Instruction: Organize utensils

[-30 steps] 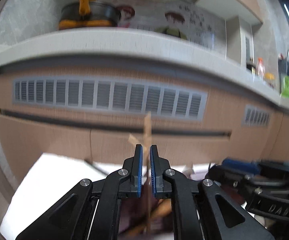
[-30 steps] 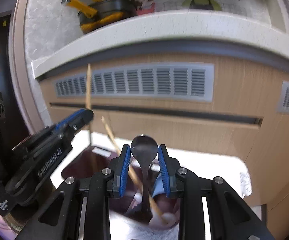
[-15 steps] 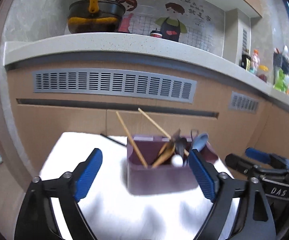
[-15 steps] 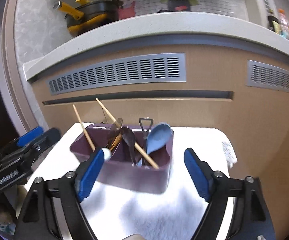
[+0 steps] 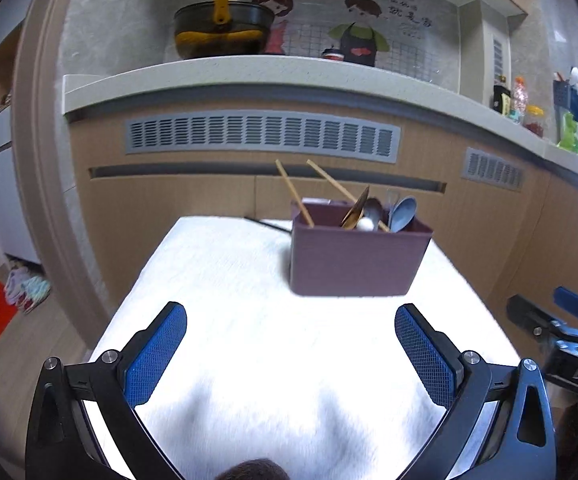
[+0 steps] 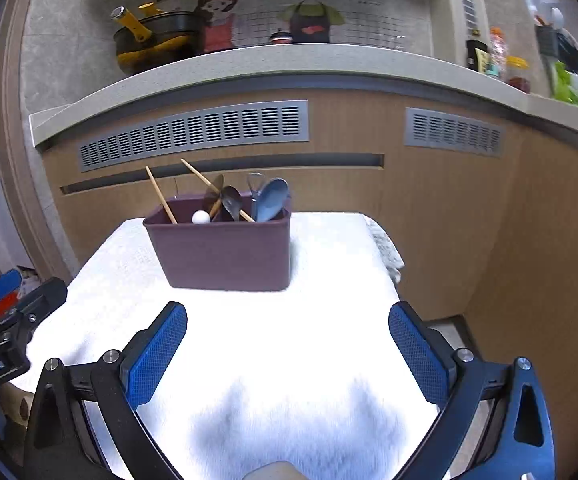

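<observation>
Standing upright in the maroon caddy (image 6: 225,254) on the white cloth (image 6: 289,360), the utensils (image 6: 249,200) look sorted. Left gripper (image 5: 291,356) and right gripper (image 6: 288,354) hover nearby, spread wide, holding nothing.

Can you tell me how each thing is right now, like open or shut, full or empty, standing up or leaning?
Left gripper: open, holding nothing.
Right gripper: open, holding nothing.
Bin: upright on the white cloth, holding utensils.
Chopsticks: leaning in the bin.
Blue spoon: standing in the bin, bowl up.
Dark spoon: standing in the bin, bowl up.
Pan: on the counter.
</observation>
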`<control>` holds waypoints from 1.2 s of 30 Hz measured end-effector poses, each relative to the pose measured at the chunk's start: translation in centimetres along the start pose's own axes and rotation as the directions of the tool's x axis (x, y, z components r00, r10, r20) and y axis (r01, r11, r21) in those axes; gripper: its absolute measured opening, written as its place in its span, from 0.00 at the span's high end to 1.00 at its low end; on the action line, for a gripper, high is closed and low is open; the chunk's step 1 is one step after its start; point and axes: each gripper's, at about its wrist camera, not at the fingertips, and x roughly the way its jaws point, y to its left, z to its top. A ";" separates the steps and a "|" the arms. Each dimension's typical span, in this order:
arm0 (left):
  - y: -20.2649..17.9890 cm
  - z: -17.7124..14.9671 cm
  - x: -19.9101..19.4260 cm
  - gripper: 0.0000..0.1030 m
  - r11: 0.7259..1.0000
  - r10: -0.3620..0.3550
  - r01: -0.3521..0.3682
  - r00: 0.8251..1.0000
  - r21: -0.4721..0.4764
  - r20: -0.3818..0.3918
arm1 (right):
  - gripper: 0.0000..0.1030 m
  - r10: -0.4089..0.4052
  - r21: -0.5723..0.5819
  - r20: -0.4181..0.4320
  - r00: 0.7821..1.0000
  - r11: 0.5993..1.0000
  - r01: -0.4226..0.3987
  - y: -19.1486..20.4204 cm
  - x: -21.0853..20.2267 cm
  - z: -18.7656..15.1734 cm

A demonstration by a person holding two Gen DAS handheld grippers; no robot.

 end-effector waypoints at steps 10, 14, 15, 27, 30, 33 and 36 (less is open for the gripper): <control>-1.1 -0.9 -0.4 0.00 0.998 0.026 -0.024 0.999 0.061 -0.021 | 0.02 -0.015 0.005 -0.018 1.000 1.000 0.015 -0.5 -0.6 -1.5; -1.0 -0.8 -0.4 0.00 0.998 0.025 -0.024 0.999 0.055 -0.024 | 0.02 -0.023 0.002 -0.017 1.000 1.000 0.023 -0.7 -0.6 -1.6; -1.0 -0.9 -0.4 0.00 0.998 0.027 -0.026 0.999 0.054 -0.023 | 0.02 -0.025 0.000 -0.016 1.000 1.000 0.025 -0.7 -0.6 -1.6; -0.9 -0.9 -0.1 0.00 0.999 0.016 -0.014 0.999 0.051 -0.038 | 0.02 -0.020 -0.011 -0.018 1.000 1.000 0.019 -0.4 -0.6 -1.7; -0.9 -1.0 -0.1 0.00 0.999 0.014 -0.012 0.999 0.052 -0.039 | 0.02 -0.019 -0.012 -0.019 1.000 1.000 0.019 -0.4 -0.6 -1.7; -1.0 -1.0 -0.2 0.00 0.999 0.012 -0.010 0.999 0.054 -0.040 | 0.02 -0.019 -0.013 -0.019 1.000 1.000 0.019 -0.3 -0.6 -1.7; -1.0 -1.1 -0.1 0.00 0.999 0.011 -0.008 0.999 0.054 -0.040 | 0.02 -0.019 -0.012 -0.019 1.000 1.000 0.019 -0.3 -0.6 -1.7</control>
